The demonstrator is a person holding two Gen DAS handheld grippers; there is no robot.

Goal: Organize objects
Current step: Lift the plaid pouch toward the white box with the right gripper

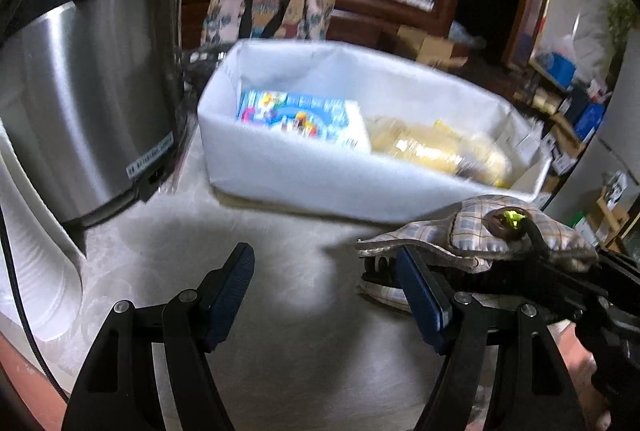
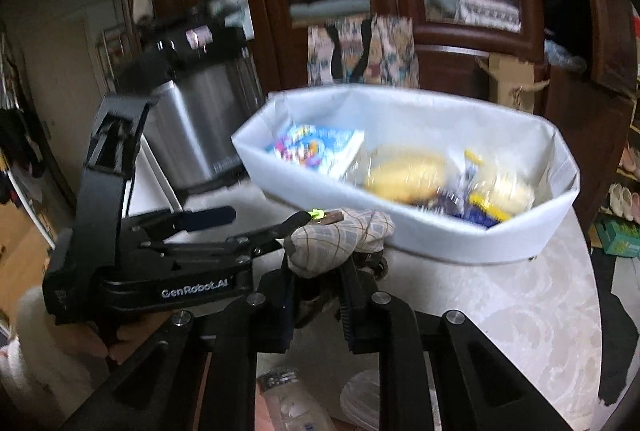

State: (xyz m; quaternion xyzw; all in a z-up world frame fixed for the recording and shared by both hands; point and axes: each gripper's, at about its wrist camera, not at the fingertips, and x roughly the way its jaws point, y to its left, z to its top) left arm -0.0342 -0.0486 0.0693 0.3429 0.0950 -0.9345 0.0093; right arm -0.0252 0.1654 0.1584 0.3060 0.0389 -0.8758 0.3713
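**One plaid pouch pinched, one bin ahead**

My right gripper (image 2: 316, 305) is clenched on one plaid fabric pouch (image 2: 340, 241), held just above the pale tabletop (image 2: 520, 311), close in front of the white fabric bin (image 2: 400, 231). My left gripper (image 1: 324, 295) stands released, nothing between its two blue pads (image 1: 234, 295), just beside the pouch. The bin holds one blue printed box (image 1: 296, 117) and at least two yellow packets (image 2: 404, 173); blur hides the rest. One steel cooker (image 1: 92, 91) stands left of the bin.

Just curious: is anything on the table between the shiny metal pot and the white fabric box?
Nothing clear: the left wrist view shows bare table between the metal pot and white fabric box, with only dark blurred shapes farther back.
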